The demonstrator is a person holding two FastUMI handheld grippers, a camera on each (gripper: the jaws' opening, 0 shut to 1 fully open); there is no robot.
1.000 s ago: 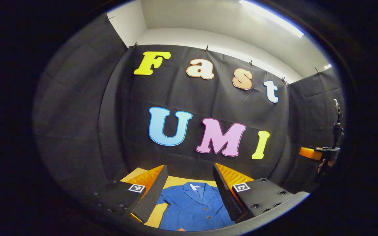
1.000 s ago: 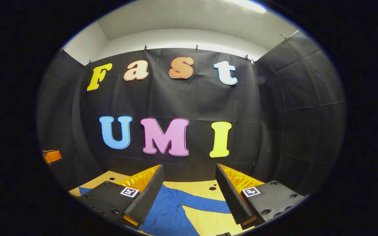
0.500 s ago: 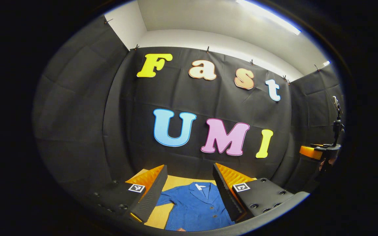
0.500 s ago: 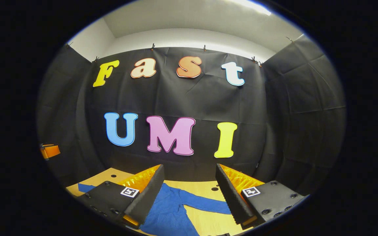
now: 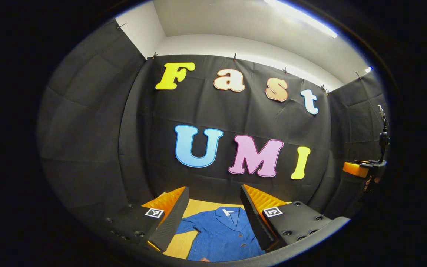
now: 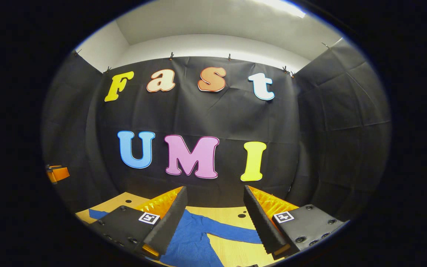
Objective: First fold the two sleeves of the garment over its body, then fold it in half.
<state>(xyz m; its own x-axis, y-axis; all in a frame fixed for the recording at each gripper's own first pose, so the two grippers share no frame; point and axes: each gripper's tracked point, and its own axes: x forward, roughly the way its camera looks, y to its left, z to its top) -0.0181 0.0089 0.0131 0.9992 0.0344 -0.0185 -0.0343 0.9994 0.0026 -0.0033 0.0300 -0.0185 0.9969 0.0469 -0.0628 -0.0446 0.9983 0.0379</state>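
Note:
A blue button-up garment [image 5: 219, 233] lies flat on the wooden table [image 5: 178, 246], collar toward the far wall, its left sleeve spread out. My left gripper [image 5: 213, 215] hangs open above it, nothing between its fingers. In the right gripper view the same blue garment [image 6: 191, 244] shows its right sleeve [image 6: 228, 233] stretched out sideways on the table [image 6: 235, 252]. My right gripper [image 6: 215, 217] is open above that shoulder and sleeve, holding nothing. The right gripper [image 5: 361, 168] also shows at the far right of the left gripper view, with a hand under it.
Black cloth walls close the booth on three sides behind the table. Small round holes [image 6: 241, 215] dot the tabletop near its far edge. The left gripper's body [image 6: 58, 172] shows at the far left of the right gripper view.
Both views have drifted slightly, with the wall lower and the garment a little farther down. Both grippers stay open and the garment has not moved.

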